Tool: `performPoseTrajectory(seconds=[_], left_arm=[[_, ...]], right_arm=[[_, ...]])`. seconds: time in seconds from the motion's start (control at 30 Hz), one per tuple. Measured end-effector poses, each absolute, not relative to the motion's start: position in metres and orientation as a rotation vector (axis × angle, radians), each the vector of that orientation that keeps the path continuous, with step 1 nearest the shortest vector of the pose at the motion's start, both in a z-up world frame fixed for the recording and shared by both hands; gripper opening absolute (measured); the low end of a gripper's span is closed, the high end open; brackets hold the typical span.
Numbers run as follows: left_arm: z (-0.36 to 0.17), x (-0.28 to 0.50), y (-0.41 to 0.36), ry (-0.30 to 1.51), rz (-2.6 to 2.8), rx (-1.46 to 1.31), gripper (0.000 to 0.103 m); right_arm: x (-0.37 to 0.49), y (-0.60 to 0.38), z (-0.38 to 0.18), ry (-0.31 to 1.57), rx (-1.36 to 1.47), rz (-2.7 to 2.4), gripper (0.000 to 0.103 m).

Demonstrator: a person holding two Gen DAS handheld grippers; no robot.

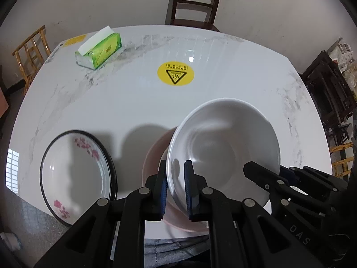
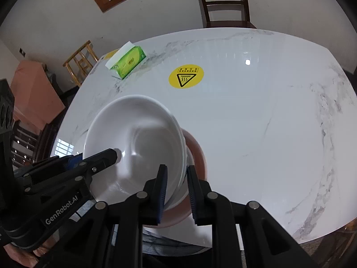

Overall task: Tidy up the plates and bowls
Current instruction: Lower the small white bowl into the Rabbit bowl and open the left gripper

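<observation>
Over the pink bowl near the table edge, I've both grippers, left and right, clamped on opposite rims of the white bowl, probably for nesting; floral plate sits left.

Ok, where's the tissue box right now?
The green tissue box sits at the table's far left corner in both views, left of the yellow sticker.

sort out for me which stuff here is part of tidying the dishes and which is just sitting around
Job: white bowl, held at its rim by both tongs, left and right; pink bowl under it; flowered plate.

Lying about: tissue box, yellow sticker.
</observation>
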State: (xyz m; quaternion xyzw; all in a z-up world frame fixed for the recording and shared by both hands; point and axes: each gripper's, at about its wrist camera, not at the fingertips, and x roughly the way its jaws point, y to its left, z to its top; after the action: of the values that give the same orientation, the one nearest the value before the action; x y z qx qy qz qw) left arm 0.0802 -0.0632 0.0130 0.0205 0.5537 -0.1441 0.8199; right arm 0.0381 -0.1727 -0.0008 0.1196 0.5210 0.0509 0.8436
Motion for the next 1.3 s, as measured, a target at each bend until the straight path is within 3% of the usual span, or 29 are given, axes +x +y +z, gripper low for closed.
performPoseTrajectory(seconds=[1.3], left_arm=[[-0.028, 0.082, -0.053, 1.297, -0.3, 0.013, 0.011]], right_arm=[[0.041, -0.163, -0.032, 1.211, 0.265, 0.121, 0.021]])
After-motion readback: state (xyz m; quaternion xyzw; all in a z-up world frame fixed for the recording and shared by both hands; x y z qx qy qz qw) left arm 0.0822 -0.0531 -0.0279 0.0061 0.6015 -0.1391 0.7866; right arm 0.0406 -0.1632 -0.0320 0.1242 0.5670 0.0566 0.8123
